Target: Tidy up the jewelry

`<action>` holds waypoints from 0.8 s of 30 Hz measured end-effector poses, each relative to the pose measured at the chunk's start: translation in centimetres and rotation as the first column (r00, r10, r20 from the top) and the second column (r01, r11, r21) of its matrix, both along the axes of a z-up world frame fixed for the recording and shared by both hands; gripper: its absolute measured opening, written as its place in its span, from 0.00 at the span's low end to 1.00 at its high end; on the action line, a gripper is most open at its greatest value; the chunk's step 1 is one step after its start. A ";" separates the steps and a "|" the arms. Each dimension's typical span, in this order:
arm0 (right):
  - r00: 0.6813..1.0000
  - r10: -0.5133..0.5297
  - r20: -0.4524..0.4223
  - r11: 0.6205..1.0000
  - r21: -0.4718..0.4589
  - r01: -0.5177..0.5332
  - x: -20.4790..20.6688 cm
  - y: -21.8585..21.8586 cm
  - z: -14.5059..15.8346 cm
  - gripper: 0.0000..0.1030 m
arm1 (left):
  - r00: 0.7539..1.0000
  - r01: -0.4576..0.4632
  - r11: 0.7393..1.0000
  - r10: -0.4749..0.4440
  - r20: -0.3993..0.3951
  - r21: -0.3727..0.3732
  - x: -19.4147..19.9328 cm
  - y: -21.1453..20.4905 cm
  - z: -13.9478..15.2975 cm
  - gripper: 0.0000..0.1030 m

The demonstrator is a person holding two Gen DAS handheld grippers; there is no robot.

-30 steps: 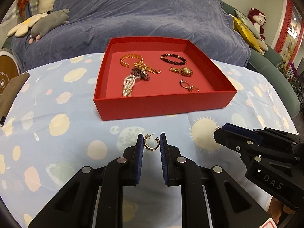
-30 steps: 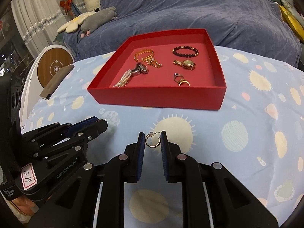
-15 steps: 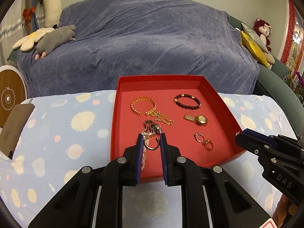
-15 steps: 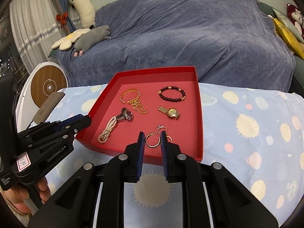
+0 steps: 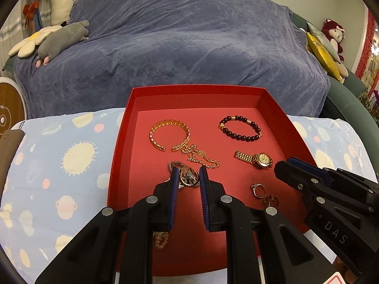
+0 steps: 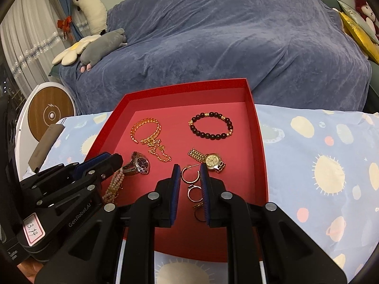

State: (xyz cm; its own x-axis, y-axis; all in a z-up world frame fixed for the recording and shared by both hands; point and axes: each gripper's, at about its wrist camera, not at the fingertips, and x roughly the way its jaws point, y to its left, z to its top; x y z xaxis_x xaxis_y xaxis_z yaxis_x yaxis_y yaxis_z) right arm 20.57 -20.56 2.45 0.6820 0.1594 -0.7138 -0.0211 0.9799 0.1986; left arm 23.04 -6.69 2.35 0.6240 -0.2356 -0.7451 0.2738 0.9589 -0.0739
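A red tray (image 5: 123, 127) (image 6: 259, 142) holds a gold bangle (image 5: 169, 135), a gold chain (image 5: 201, 157), a dark bead bracelet (image 5: 240, 129), a gold watch (image 5: 257, 159), a silver watch (image 6: 138, 164), a pearl strand (image 6: 115, 184) and rings (image 5: 259, 190). My left gripper (image 5: 188, 178) hovers over the tray above the silver watch, shut on a gold hoop earring (image 5: 189, 179). My right gripper (image 6: 190, 175) is shut on another gold hoop earring (image 6: 190, 175), held over the rings (image 6: 195, 193).
The tray sits on a pale blue cloth with sun and planet prints (image 6: 319, 156). Behind it is a sofa under a blue-grey cover (image 5: 177, 42) with plush toys (image 5: 61, 37). A round white and wood device (image 6: 47, 116) stands at the left.
Both grippers have carried their hoop earrings from above the cloth in front of the tray forward to above the tray's inside. Both stay shut.
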 end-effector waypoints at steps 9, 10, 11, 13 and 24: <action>1.000 -0.004 -0.019 1.000 -0.005 0.004 1.2 -0.3 -1.5 0.16 | 1.000 -0.011 1.000 0.011 -0.014 0.012 1.2 -0.5 -1.5 0.14; 1.000 -0.006 -0.023 1.000 -0.005 0.005 1.2 -0.3 -1.6 0.16 | 1.000 -0.010 1.000 0.010 -0.014 0.016 1.2 -0.6 -1.6 0.15; 1.000 -0.005 -0.022 1.000 -0.002 0.005 1.3 -0.3 -1.7 0.16 | 1.000 -0.012 1.000 0.012 -0.017 0.023 1.3 -0.7 -1.7 0.15; 1.000 -0.004 -0.020 1.000 -0.002 0.004 1.2 -0.2 -1.7 0.17 | 1.000 -0.019 0.999 0.020 -0.021 0.029 1.3 -0.8 -1.9 0.20; 1.000 -0.004 0.016 1.000 -0.012 0.004 -2.0 0.0 1.1 0.32 | 0.999 -0.040 0.998 0.039 0.018 0.039 -0.9 -0.8 0.3 0.45</action>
